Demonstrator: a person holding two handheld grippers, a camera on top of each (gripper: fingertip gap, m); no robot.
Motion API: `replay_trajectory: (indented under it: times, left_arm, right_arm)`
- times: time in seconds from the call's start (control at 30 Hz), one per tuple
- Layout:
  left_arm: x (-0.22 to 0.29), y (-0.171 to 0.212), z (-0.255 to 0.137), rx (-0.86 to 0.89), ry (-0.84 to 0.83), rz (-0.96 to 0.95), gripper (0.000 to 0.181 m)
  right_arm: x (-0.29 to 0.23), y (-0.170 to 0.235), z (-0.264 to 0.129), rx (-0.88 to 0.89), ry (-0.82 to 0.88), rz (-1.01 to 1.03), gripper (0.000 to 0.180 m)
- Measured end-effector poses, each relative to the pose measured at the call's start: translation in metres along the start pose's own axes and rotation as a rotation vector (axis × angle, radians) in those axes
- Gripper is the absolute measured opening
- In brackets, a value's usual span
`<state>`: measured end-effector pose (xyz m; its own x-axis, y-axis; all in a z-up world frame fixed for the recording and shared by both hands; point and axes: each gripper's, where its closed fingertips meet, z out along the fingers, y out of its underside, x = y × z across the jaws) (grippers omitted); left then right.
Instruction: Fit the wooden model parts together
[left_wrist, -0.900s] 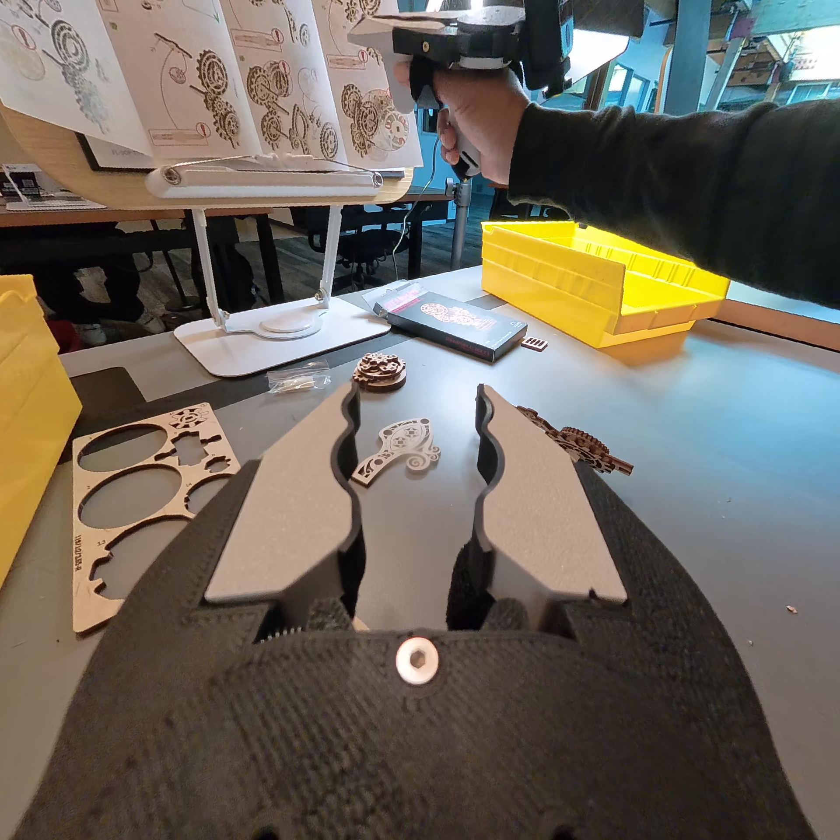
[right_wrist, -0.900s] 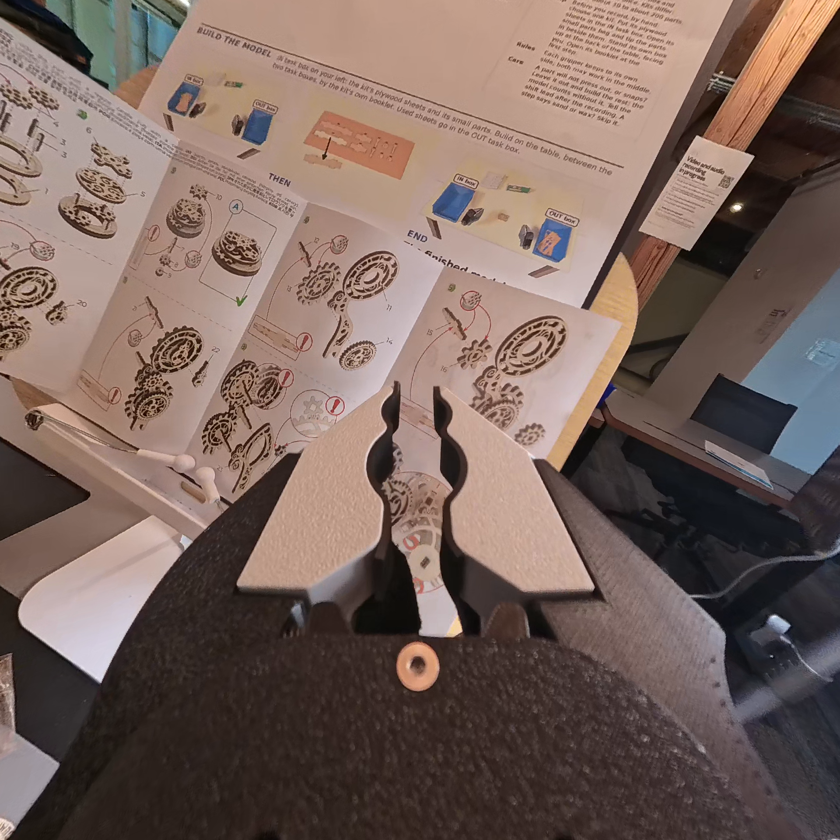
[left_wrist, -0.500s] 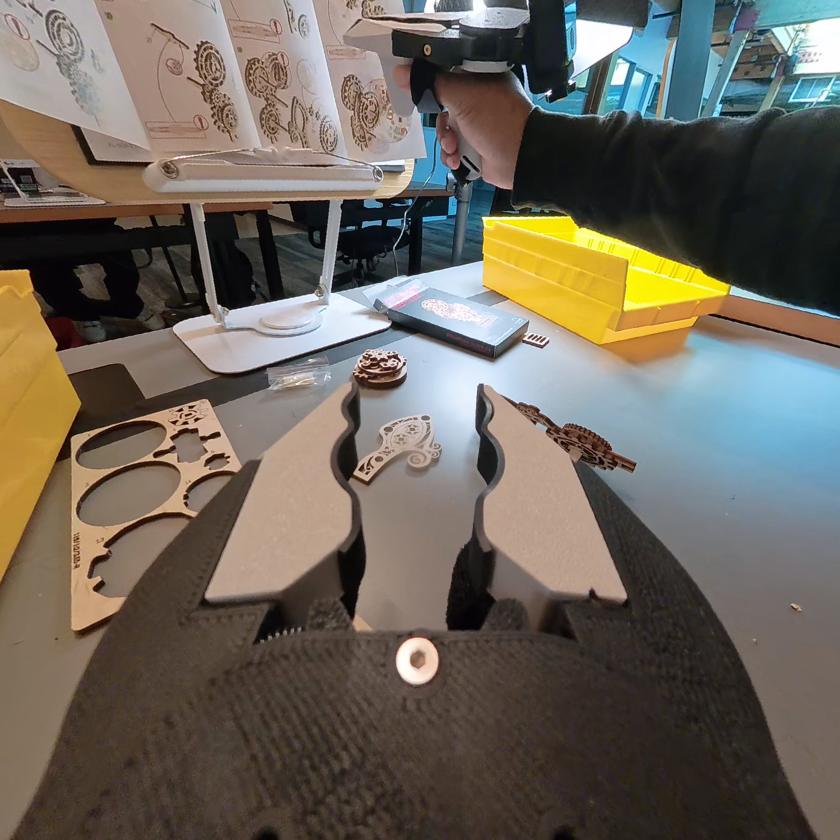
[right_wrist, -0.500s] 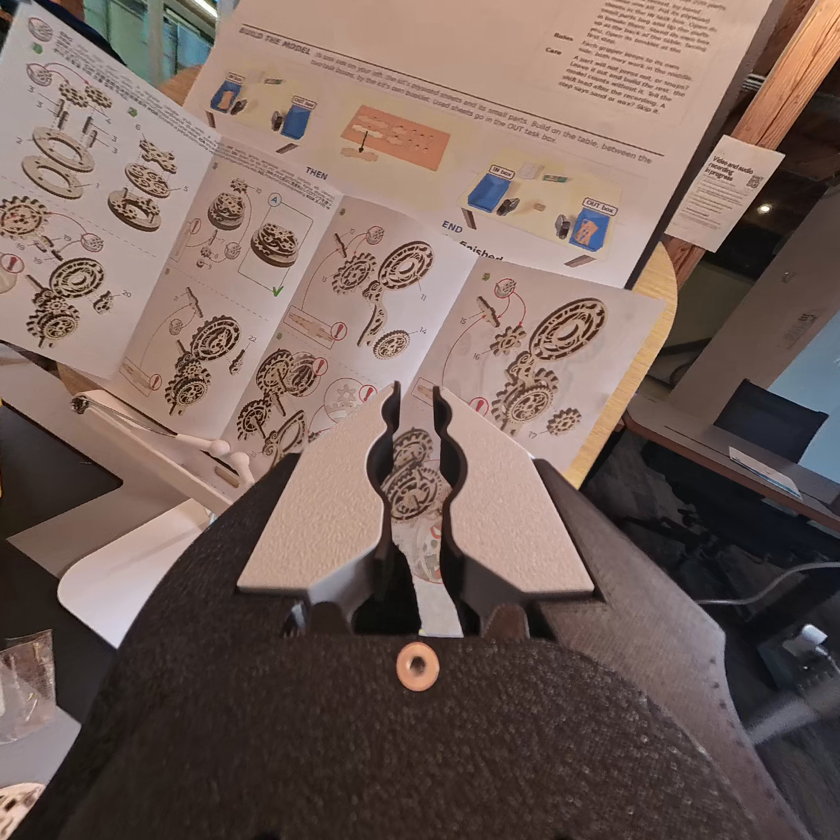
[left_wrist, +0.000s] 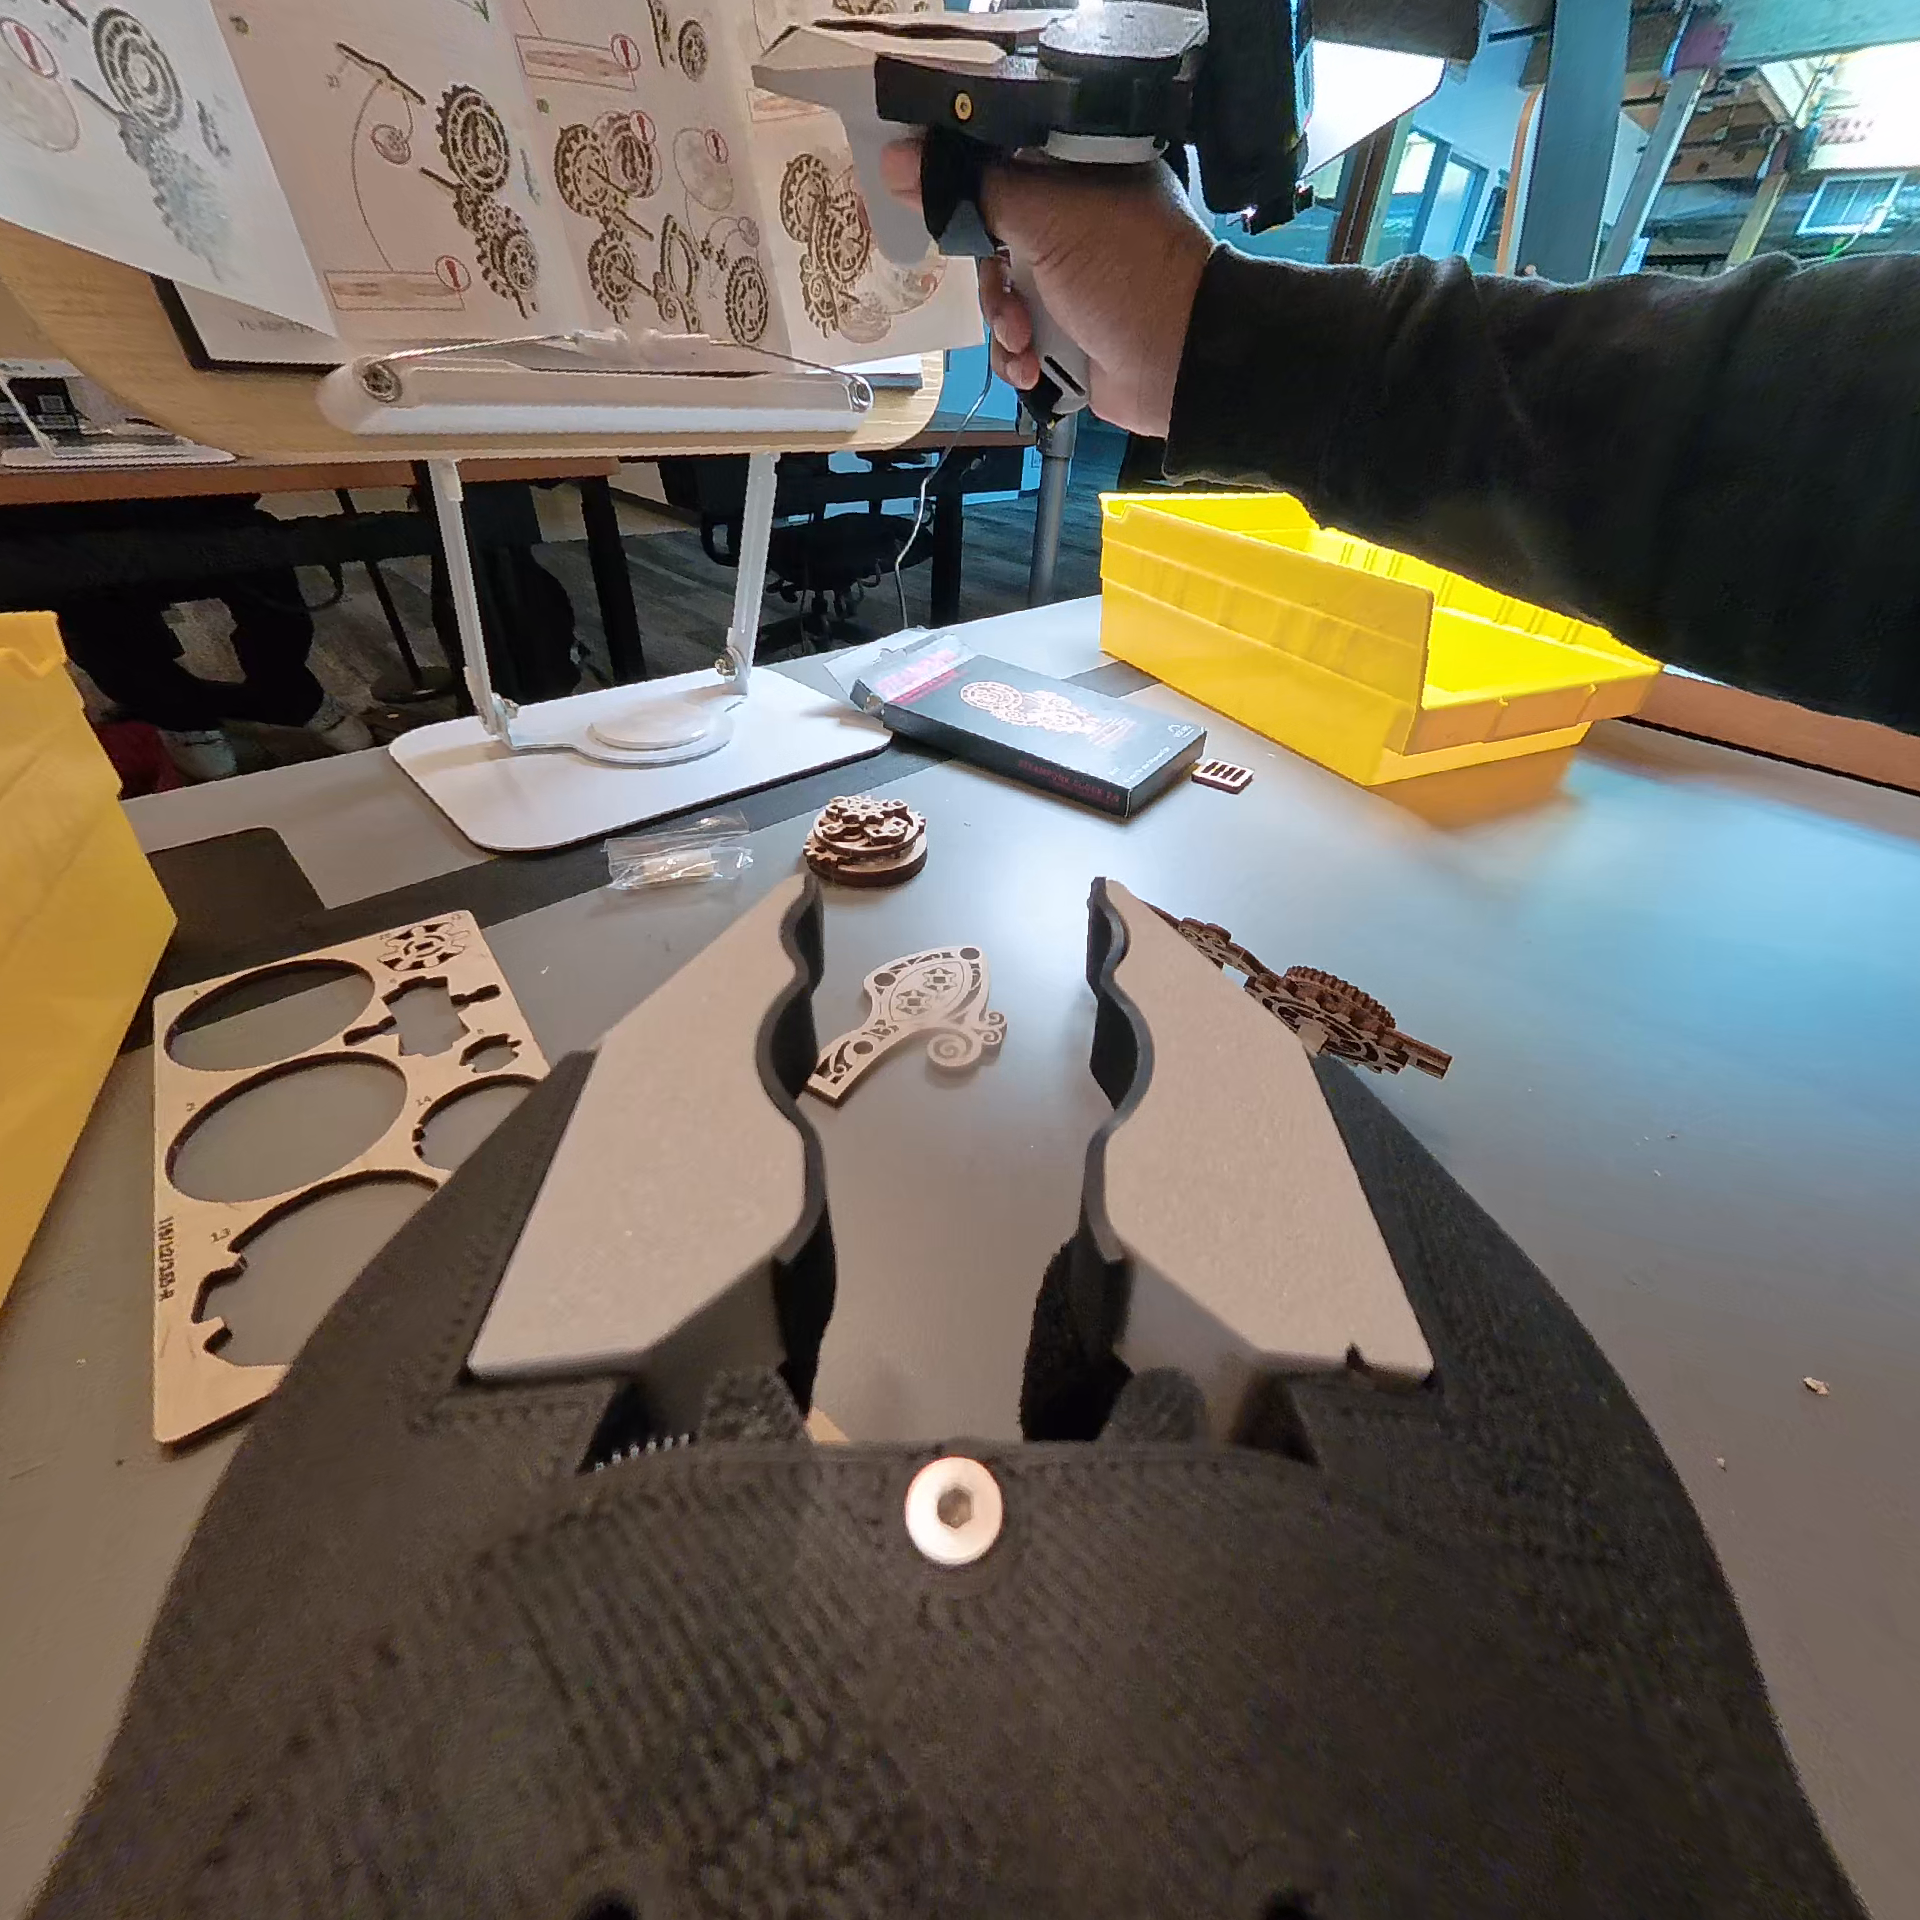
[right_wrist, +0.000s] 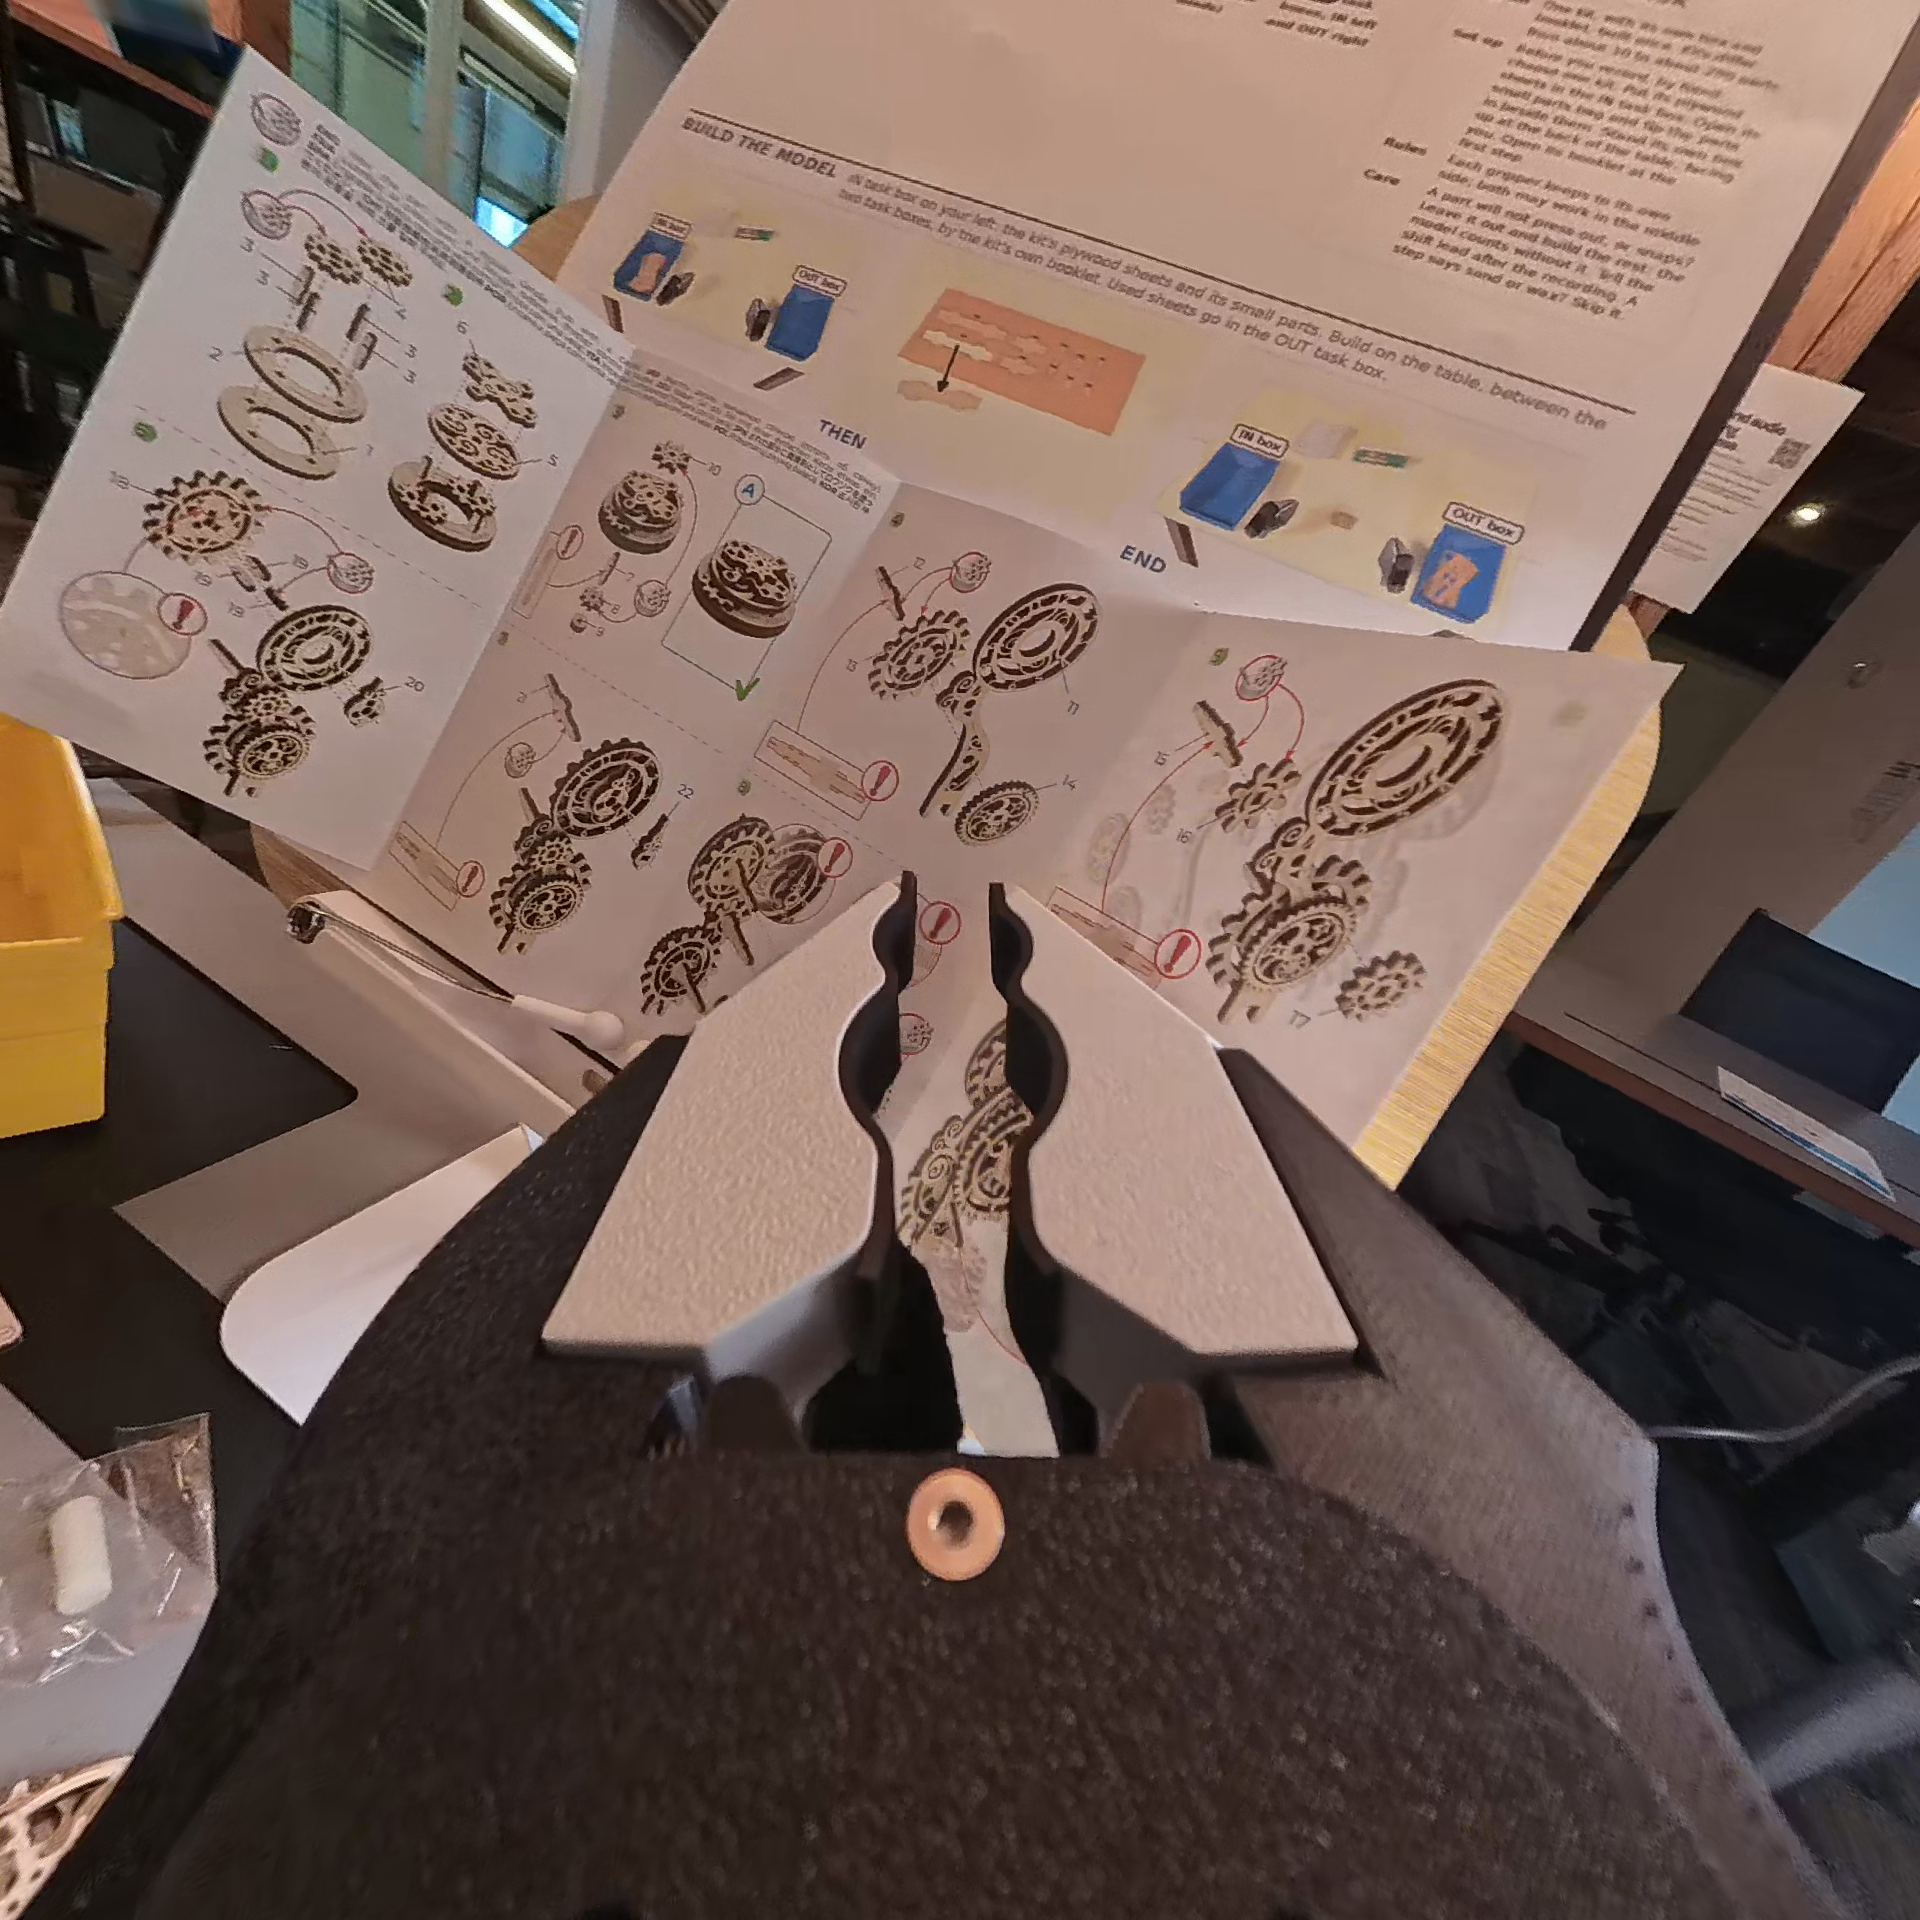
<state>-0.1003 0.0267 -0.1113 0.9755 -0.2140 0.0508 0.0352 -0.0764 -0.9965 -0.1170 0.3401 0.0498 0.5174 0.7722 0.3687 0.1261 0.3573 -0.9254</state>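
The left gripper (left_wrist: 951, 987) is held wide apart and empty, low over the grey worktop (left_wrist: 1558, 1039). Between its fingers a flat ornamental wooden part (left_wrist: 914, 1018) is seen lying on the worktop. A round gear assembly (left_wrist: 865, 837) lies farther toward the back edge, and a long geared assembly (left_wrist: 1325, 1008) lies just to the right. A punched-out plywood sheet (left_wrist: 301, 1122) lies toward the left edge. The right gripper (right_wrist: 953, 914) is raised before the instruction booklet (right_wrist: 727, 665), its fingers narrow with nothing between them.
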Motion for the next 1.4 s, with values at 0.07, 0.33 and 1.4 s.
replay_trajectory:
  times: [0.07, 0.33, 1.4]
  left_arm:
    - [0.000, 0.000, 0.000, 0.000, 0.001, 0.001, 0.050]
    - [0.002, 0.000, 0.000, 0.000, 0.005, 0.001, 0.049]
    - [0.010, 0.003, 0.000, -0.025, 0.060, -0.024, 0.028]
  right_arm:
    - [-0.002, -0.002, -0.001, 0.005, -0.004, 0.000, 0.012]
    - [-0.006, -0.005, -0.005, 0.011, -0.017, -0.015, 0.013]
    - [-0.124, 0.017, -0.155, -0.009, -0.397, 0.180, 0.017]
